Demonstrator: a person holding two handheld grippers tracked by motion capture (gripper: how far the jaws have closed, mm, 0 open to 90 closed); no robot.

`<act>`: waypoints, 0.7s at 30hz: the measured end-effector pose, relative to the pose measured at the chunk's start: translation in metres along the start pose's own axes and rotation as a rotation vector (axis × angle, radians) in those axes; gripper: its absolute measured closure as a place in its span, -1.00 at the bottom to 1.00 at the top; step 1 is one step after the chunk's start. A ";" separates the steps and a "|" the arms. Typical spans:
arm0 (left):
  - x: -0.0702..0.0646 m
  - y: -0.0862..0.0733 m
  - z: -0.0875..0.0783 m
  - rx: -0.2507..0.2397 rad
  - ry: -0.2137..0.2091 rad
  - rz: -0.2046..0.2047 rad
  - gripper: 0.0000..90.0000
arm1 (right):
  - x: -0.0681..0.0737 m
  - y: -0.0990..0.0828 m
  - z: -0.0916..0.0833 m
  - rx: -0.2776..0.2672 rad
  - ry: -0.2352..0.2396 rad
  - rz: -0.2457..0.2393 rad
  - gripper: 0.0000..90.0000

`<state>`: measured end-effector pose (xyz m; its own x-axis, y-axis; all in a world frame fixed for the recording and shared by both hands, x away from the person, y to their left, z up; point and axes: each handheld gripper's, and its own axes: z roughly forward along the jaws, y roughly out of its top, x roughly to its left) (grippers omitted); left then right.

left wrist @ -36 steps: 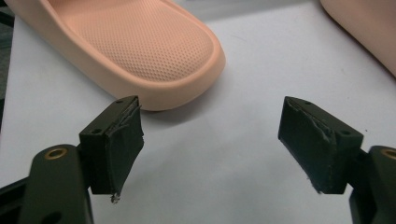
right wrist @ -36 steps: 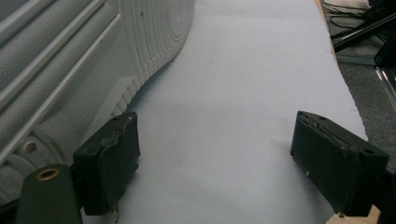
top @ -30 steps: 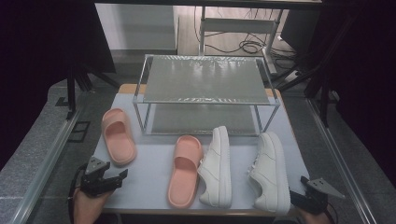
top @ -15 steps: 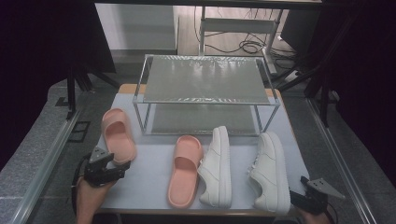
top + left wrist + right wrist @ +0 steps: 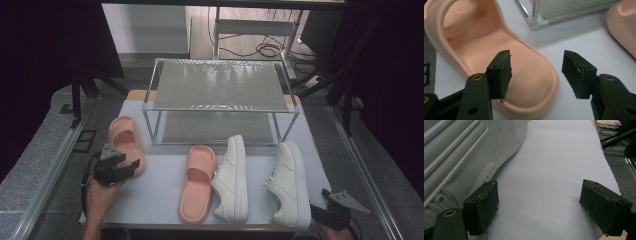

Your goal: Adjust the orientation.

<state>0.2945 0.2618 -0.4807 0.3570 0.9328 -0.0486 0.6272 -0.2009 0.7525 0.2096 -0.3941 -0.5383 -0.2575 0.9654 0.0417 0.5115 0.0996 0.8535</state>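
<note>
Tongs on the left (image 5: 536, 75), just closing but not yet gripping, straddle the heel rim of the pink slipper (image 5: 499, 50) at the tabletop's (image 5: 165, 190) left edge; right tongs (image 5: 539, 207) spread beside the white sneaker (image 5: 469, 152).

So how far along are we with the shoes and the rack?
Nothing is placed yet: the rack has both shelves bare. In hand: the left gripper, jaws just closing, straddles the heel rim of the left pink slipper without pinching it. Left: the second slipper and both white sneakers; the right gripper waits open.
</note>
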 end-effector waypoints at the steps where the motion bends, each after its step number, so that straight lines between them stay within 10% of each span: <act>1: 0.002 0.001 0.002 0.000 0.002 -0.005 -0.06 | 0.000 0.000 0.000 0.001 0.000 0.000 -0.65; 21: 0.020 0.034 0.037 0.009 0.069 -0.041 0.33 | 0.000 -0.001 0.000 -0.003 0.000 -0.002 -0.65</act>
<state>0.3488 0.2629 -0.4803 0.2825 0.9587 -0.0336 0.6465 -0.1644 0.7450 0.2093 -0.3943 -0.5387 -0.2585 0.9652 0.0399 0.5085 0.1008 0.8551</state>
